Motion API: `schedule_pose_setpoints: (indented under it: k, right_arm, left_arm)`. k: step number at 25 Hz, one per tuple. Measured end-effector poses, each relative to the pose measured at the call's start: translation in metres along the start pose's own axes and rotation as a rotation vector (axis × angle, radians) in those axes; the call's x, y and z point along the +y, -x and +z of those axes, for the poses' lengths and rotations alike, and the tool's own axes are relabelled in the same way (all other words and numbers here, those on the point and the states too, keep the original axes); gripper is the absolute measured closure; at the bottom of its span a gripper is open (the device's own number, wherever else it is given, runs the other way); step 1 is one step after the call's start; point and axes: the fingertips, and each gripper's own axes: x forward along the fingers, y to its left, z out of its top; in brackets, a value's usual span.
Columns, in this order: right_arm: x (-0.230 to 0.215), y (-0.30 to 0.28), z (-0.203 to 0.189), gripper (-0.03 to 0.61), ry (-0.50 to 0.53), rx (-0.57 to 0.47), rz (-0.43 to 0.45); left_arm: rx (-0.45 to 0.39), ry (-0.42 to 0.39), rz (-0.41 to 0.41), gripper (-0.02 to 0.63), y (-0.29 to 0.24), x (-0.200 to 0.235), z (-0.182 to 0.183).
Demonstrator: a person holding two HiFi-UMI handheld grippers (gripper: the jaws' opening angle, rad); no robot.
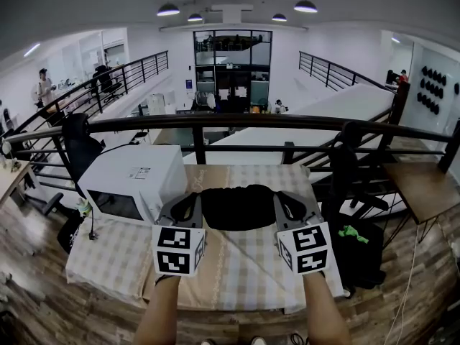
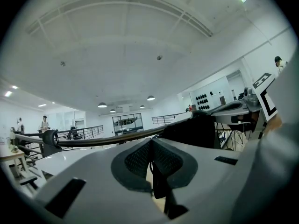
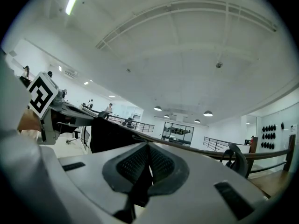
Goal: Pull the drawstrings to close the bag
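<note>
Black bag [image 1: 237, 208], contents unseen, between left gripper [image 1: 195, 198] and right gripper [image 1: 282, 198], each tight on a drawstring [image 2: 159, 185].

Right claw [image 3: 148, 161] pinching drawstring [image 3: 139, 192] (black bag [image 3: 110, 134] left).

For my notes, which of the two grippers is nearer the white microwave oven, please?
The left gripper: the white microwave oven stands just beside it; the right gripper is past the black bag.
</note>
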Motion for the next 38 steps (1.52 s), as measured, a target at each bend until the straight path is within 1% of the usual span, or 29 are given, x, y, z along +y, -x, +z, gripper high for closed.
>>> schedule_pose_setpoints:
  k: [6, 10, 18, 26, 38]
  right_arm:
    - [0.001, -0.001, -0.002, 0.554, 0.007, 0.006, -0.01]
    - [-0.001, -0.001, -0.001, 0.554, 0.005, 0.006, -0.02]
    - [-0.009, 0.005, -0.002, 0.555, -0.006, 0.006, -0.038]
    - [-0.017, 0.007, -0.007, 0.555, -0.037, 0.009, -0.044]
    - [-0.023, 0.008, -0.02, 0.555, -0.114, 0.02, -0.041]
  left_arm:
    - [0.016, -0.009, 0.017, 0.584, 0.002, 0.007, -0.004]
    - [0.022, -0.028, 0.031, 0.584, 0.004, 0.009, -0.006]
    - [0.034, -0.03, 0.052, 0.584, 0.008, 0.019, -0.01]
    - [0.045, -0.026, 0.068, 0.584, 0.011, 0.026, -0.016]
    - [0.072, -0.012, 0.082, 0.584, 0.015, 0.039, -0.03]
